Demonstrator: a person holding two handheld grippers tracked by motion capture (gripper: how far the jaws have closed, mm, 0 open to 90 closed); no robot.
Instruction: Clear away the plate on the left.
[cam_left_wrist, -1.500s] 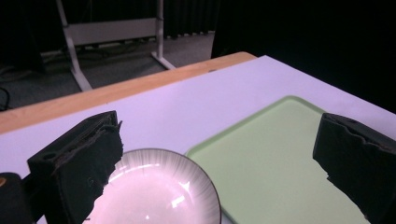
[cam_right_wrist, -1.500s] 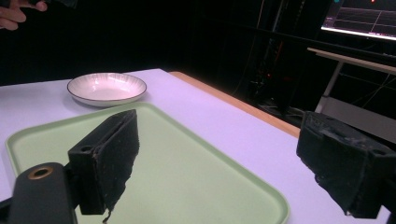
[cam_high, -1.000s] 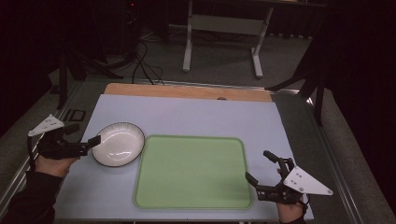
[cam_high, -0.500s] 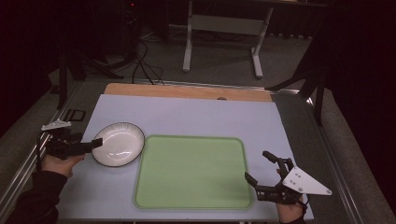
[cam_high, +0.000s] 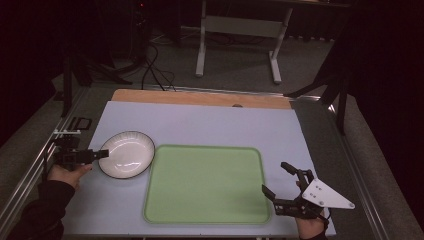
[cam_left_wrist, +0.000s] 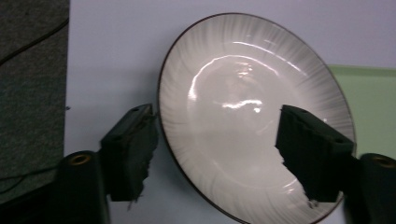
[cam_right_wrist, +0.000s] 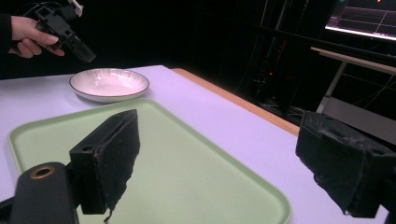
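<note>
Item 1. White ribbed plate (cam_high: 126, 154) with a dark rim: lies flat at left of centre in the high view, on the pale tabletop (cam_high: 210, 125), its right edge just beside the tray's upper-left corner. Empty, glossy.

Item 2. Left hand-held gripper (cam_high: 102, 154): at the plate's left rim, jaws spread wide. In the left gripper view the rim (cam_left_wrist: 161, 121) sits between the two black jaws, one outside the plate, one over its well; neither presses it. Likely lined up to pinch the rim for a lift.

Item 3. Green tray (cam_high: 207, 185): centre to lower centre, empty; a probable destination for the plate, hence the close placing.

Item 4. Right hand-held gripper (cam_high: 277, 182): lower right, jaws apart, holding nothing, just off the tray's right edge; apparently parked in readiness.
</note>
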